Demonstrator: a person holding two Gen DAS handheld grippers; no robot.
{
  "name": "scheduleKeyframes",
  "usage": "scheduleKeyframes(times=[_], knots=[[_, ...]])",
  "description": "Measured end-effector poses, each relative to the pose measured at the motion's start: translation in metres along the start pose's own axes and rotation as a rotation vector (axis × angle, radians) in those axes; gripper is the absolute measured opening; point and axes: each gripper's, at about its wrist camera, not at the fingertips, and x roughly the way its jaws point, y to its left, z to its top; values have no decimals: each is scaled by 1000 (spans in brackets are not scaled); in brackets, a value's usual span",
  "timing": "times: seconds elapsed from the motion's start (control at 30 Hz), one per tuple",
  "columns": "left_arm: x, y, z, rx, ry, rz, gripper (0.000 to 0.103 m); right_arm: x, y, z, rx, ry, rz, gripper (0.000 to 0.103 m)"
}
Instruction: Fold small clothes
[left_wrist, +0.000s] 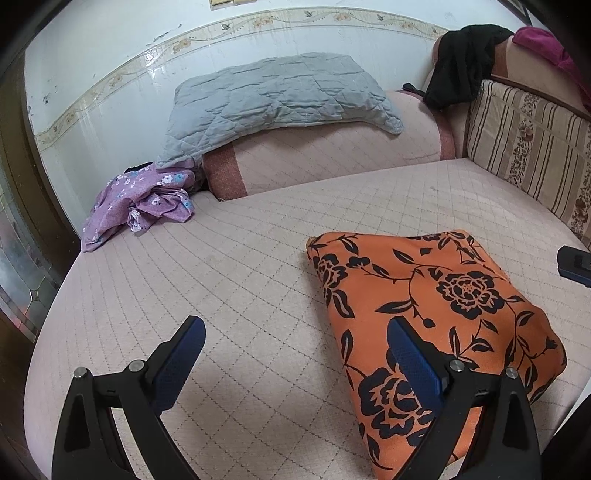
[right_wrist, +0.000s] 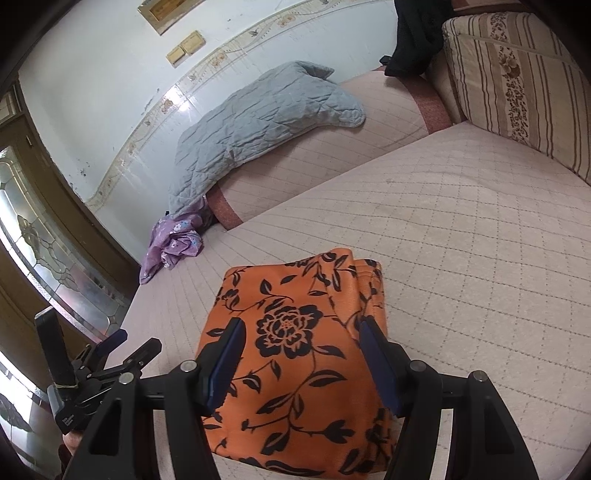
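An orange cloth with a black flower print (left_wrist: 436, 317) lies folded in a neat rectangle on the pink quilted bed (left_wrist: 229, 280). My left gripper (left_wrist: 295, 332) is open and empty, just left of the cloth, with its right finger over the cloth's near edge. My right gripper (right_wrist: 301, 332) is open and empty, its fingers standing over the same orange cloth (right_wrist: 295, 350). A crumpled purple flowered garment (left_wrist: 140, 203) lies at the bed's far left corner; it also shows in the right wrist view (right_wrist: 173, 245). The left gripper shows at the lower left of the right wrist view (right_wrist: 110, 354).
A grey quilted blanket (left_wrist: 273, 99) drapes over a pink bolster (left_wrist: 332, 155) by the tiled wall. A striped cushion (left_wrist: 532, 147) and black clothing (left_wrist: 461, 62) stand at the back right. A door with patterned glass (right_wrist: 48, 251) is at the left.
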Motion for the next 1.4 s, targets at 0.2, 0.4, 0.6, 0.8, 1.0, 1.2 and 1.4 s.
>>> scheduleKeyframes(times=[0.2, 0.4, 0.6, 0.8, 1.0, 1.2, 1.4], knots=[[15, -7, -2, 7, 42, -25, 99, 4, -19, 5, 44, 23, -4, 68], [25, -18, -1, 25, 63, -42, 99, 15, -41, 13, 104, 40, 18, 69], [37, -27, 0, 45, 92, -56, 99, 41, -53, 19, 150, 101, 66, 69], [47, -31, 0, 50, 118, -60, 99, 50, -55, 20, 154, 125, 87, 71], [49, -33, -2, 61, 117, -57, 99, 46, -56, 22, 167, 115, 95, 72], [47, -34, -2, 65, 116, -61, 99, 46, -53, 22, 154, 118, 96, 72], [41, -35, -1, 73, 107, -98, 99, 46, -60, 20, 175, 127, 81, 74]])
